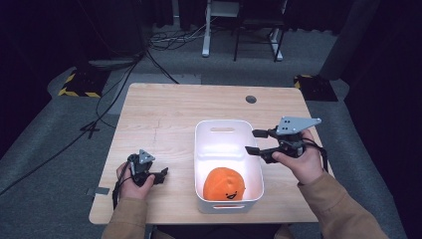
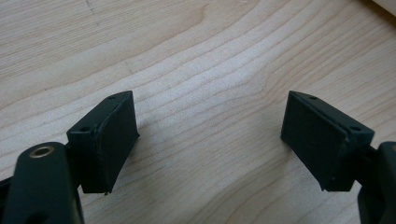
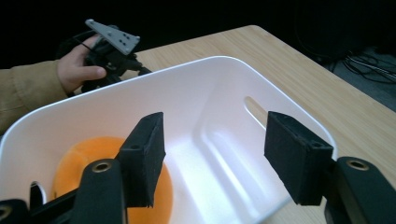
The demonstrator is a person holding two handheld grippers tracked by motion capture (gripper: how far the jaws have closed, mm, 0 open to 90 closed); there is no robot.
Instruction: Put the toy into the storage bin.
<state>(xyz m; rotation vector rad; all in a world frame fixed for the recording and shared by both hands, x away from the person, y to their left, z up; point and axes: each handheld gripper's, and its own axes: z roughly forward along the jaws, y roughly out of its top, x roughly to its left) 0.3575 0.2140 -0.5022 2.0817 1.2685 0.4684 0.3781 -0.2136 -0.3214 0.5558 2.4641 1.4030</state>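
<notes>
Sitting round orange plush (image 1: 224,184), glossy white bin (image 1: 229,126)

Bright tabletop, dark surroundings, slight softness

Glossy white plastic bin (image 1: 204,149), matt light wood table (image 1: 159,114), soft orange plush (image 1: 224,185).
</notes>
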